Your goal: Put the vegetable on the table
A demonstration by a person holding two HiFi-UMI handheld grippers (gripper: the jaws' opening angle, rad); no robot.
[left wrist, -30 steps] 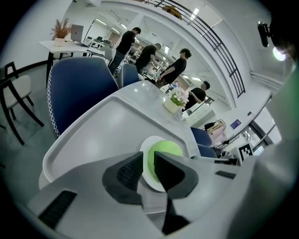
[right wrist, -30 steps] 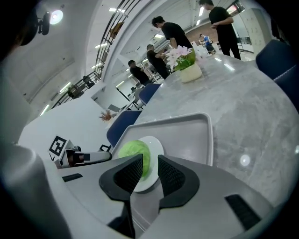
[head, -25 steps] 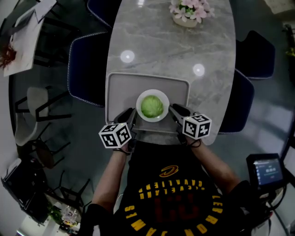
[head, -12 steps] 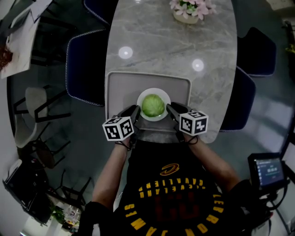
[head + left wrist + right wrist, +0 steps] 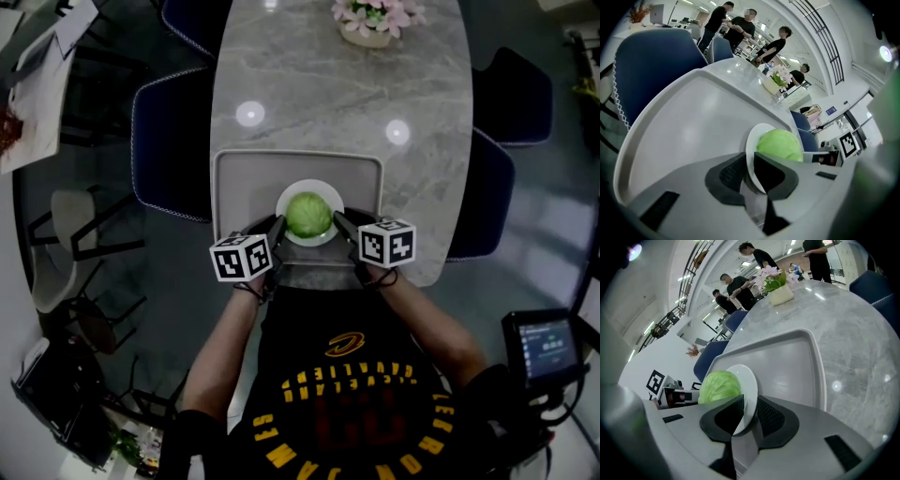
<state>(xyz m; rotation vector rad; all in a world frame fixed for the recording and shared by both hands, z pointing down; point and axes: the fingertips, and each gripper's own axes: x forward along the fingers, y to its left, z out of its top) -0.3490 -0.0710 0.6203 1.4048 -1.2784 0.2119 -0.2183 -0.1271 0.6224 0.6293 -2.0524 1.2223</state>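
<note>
Left gripper (image 5: 276,228), right gripper (image 5: 343,223) nudged inward, clamping glossy round plate (image 5: 750,383).

We see a round, pale green head of leafy vegetable (image 5: 309,214) (image 5: 780,145) (image 5: 719,386), whole and smooth-skinned, sitting in the middle of a round white plate (image 5: 309,186) (image 5: 751,145) (image 5: 749,380). The plate is over the near part of a grey rectangular tray (image 5: 253,178) on the grey marble counter (image 5: 328,94). Whether it rests on the tray we cannot tell. The left claw (image 5: 277,225) (image 5: 749,171) pinches the plate's left rim and the right claw (image 5: 339,218) (image 5: 744,416) its right rim, both clear of the vegetable.
</note>
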